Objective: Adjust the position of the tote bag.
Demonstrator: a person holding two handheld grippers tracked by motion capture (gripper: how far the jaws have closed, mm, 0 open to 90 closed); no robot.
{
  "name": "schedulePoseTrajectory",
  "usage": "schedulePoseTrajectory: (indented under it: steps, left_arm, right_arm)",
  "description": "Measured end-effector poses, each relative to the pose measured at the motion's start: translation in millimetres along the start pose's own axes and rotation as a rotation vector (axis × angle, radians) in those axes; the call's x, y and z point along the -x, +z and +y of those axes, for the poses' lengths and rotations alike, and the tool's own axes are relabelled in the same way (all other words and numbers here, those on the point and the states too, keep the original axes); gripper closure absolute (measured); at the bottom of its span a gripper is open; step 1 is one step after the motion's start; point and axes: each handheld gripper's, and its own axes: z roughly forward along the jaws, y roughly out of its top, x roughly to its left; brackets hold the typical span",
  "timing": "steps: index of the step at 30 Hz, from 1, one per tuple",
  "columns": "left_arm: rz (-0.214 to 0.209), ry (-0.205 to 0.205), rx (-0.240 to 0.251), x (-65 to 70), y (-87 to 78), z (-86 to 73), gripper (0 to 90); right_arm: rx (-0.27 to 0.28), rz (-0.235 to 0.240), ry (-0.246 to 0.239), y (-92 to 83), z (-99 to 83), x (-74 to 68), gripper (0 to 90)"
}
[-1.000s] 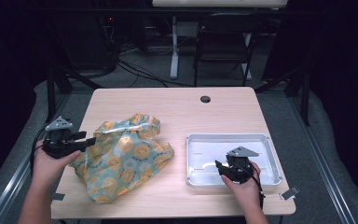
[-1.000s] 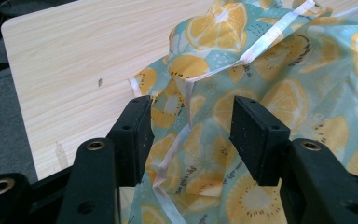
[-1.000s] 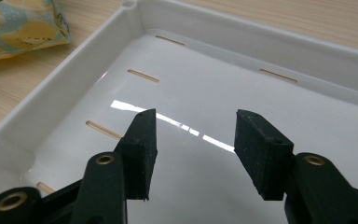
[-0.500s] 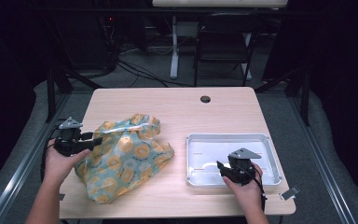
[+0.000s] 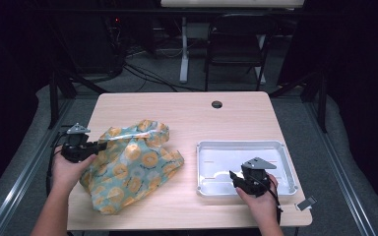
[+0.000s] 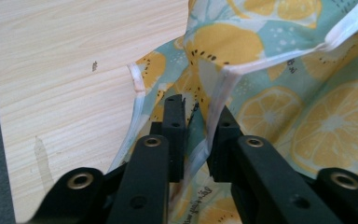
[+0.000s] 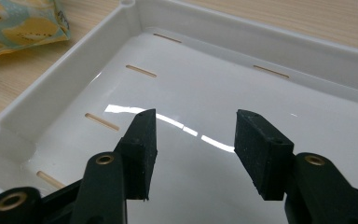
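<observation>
One thin plastic bag printed with yellow lemon slices on pale teal (image 5: pixel 130 169) lies crumpled on the left half of the light wooden table (image 5: pixel 187 118), its white-hemmed mouth turned toward the table's left edge. The left gripper (image 5: pixel 97 146) sits at that mouth; in the left gripper view its jaws have just been closing and now stand nearly together with the white folded rim of the bag (image 6: pixel 205 140) caught between the pads, so it reads as a pinch on the hem. Judged from the folds and sheen, the bag is light, limp and somewhat slick: it should sag and drape when lifted, and a single layer could slide out of a loose pinch. The doubled white hem looks the best place to hold, since it is thicker and less likely to tear or slip than the printed film. One shallow white plastic tray with slotted floor (image 5: pixel 280 147) rests on the right half of the table, well apart from the bag and holding nothing. The right gripper (image 5: pixel 237 178) hovers over the tray's near edge with jaws spread and nothing between them. Count: one bag, one tray, two grippers, one dark round grommet hole (image 5: pixel 217 104) near the table's far edge.
</observation>
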Motion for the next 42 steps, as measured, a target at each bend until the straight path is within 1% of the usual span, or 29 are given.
schedulePoseTrajectory:
  steps: [3,6,7,8,9,15,16,17,20,21,23,27,30,33,38,42]
  left_arm:
    - [-0.001,-0.007,0.003,-1.1,-0.5,-0.6,87.3]
    - [-0.007,-0.010,0.000,-2.5,-1.9,-1.0,89.3]
    - [-0.007,-0.010,0.000,-2.5,-1.9,-1.0,89.5]
    - [-0.002,-0.014,0.014,-2.1,-2.5,-1.2,89.6]
    - [-0.007,-0.012,0.006,-2.5,-4.0,-0.7,89.6]
    - [-0.007,-0.002,0.023,-1.1,-10.3,1.1,89.7]
    - [-0.001,0.001,0.035,-0.7,-10.8,1.2,89.7]
    - [-0.008,0.001,0.026,-0.5,-12.8,2.0,89.7]
    - [-0.006,0.005,0.043,1.4,-15.9,3.1,89.7]
    - [-0.010,0.011,0.038,1.6,-17.5,3.9,89.7]
    - [-0.008,0.020,0.044,2.4,-19.9,4.8,89.7]
    - [-0.006,0.029,0.057,4.3,-24.1,6.2,89.7]
    - [-0.014,0.032,0.064,5.7,-27.2,6.6,89.7]
    - [-0.014,0.047,0.069,7.5,-30.2,6.7,89.7]
    - [-0.019,0.049,0.083,10.5,-36.1,7.8,89.8]
    - [-0.021,0.065,0.088,14.2,-39.6,9.5,89.8]
  right_arm:
    - [0.006,0.002,-0.002,-0.3,0.1,-0.3,48.4]
    - [0.007,-0.001,-0.003,-0.1,-0.2,0.3,48.4]
    - [0.007,-0.001,-0.003,-0.1,-0.2,0.3,48.4]
    - [0.010,0.001,0.001,0.0,-0.4,0.6,48.4]
    - [0.010,0.001,0.001,0.0,-0.4,0.7,48.4]
    - [0.007,0.002,-0.002,0.4,-0.4,0.0,48.4]
    - [0.004,0.004,-0.004,0.5,-0.4,0.0,48.4]
    - [0.003,0.004,-0.004,0.6,-0.4,-0.2,48.4]
    - [0.001,0.003,-0.006,0.7,-0.4,0.0,48.4]
    - [0.002,0.001,-0.005,0.7,-0.4,0.1,48.4]
    - [0.005,0.002,-0.002,1.0,-0.5,0.4,48.4]
    - [0.005,0.002,-0.002,1.1,-0.3,0.1,48.4]
    - [0.006,0.002,-0.006,1.5,0.4,-0.6,48.3]
    - [0.005,0.006,-0.005,2.8,0.6,-0.7,48.3]
    - [-0.002,0.017,-0.007,4.8,1.5,-0.5,48.9]
    - [0.002,0.020,-0.006,5.8,1.8,-0.1,49.7]
